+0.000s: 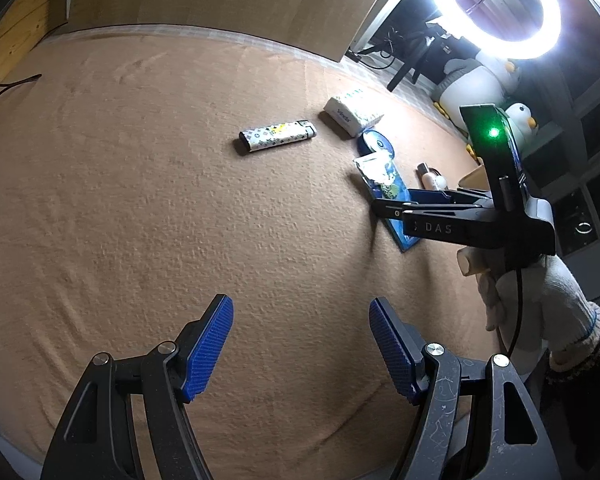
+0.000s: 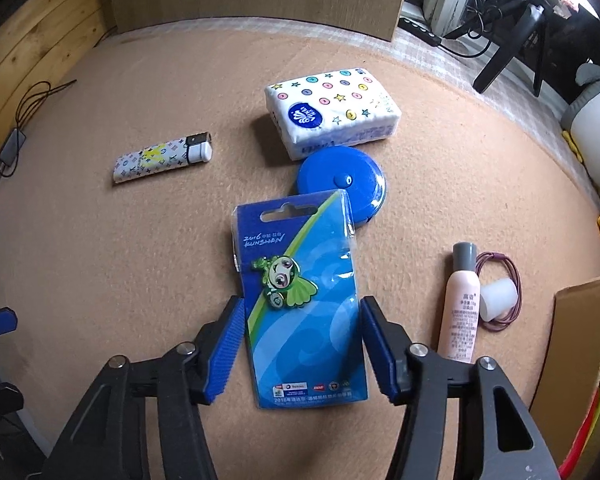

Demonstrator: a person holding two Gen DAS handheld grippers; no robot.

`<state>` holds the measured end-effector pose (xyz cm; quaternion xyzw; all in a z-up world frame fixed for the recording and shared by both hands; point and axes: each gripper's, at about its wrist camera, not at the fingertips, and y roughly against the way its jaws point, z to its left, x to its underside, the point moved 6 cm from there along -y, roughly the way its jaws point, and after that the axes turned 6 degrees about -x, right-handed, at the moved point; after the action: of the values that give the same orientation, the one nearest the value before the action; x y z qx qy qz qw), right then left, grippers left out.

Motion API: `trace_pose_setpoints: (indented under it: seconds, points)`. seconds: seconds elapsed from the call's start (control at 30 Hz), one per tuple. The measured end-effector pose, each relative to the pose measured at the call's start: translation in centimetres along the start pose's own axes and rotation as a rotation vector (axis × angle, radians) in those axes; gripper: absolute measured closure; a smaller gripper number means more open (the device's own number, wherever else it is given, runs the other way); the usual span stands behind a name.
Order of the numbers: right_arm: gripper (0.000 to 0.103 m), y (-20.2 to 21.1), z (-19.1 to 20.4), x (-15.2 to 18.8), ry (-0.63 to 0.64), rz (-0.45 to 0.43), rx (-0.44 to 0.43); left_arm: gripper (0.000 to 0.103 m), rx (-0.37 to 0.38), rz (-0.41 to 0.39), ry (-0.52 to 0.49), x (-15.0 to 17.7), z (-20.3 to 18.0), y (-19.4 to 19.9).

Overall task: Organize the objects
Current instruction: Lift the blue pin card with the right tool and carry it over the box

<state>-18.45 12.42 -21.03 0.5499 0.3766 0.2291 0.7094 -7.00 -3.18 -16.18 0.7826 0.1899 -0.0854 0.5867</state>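
A blue badge card (image 2: 304,336) in clear wrap lies flat on the tan cloth, its far end resting on a round blue case (image 2: 348,180). My right gripper (image 2: 298,304) points down over it, one blue pad close to each long edge, with a thin gap on both sides. From the left wrist view the same gripper (image 1: 392,208) sits over the card (image 1: 384,176), held by a gloved hand (image 1: 540,300). My left gripper (image 1: 300,308) hangs open over bare cloth with nothing between its fingers. A patterned lighter (image 2: 162,158) and a tissue pack (image 2: 332,108) lie farther off.
A pink bottle (image 2: 460,312), a white cap (image 2: 496,300) and a purple hair tie (image 2: 512,280) lie right of the card. A cardboard box (image 2: 584,344) stands at the right edge. A ring light (image 1: 504,12) and plush penguins (image 1: 476,80) are beyond the cloth; a wooden panel closes the back.
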Motion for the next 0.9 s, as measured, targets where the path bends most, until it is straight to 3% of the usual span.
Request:
trace_pose_setpoints:
  seconds: [0.2,0.5,0.7,0.9]
  points:
    - [0.05,0.7,0.5,0.8,-0.034,-0.014,-0.052,0.029,0.006,0.0,-0.008,0.0,-0.5,-0.1]
    - [0.05,5.9,-0.4,2.0,-0.093,-0.115,-0.107,0.029,0.027,0.002,-0.039,-0.3,-2.5,-0.4]
    - [0.05,9.7,-4.1,3.1,-0.155,-0.182,-0.092,0.029,0.043,0.007,-0.082,-0.6,-5.0,-0.9]
    - [0.05,13.1,-9.9,5.5,-0.239,-0.227,-0.022,0.029,0.056,0.014,-0.113,-0.8,-7.3,-1.6]
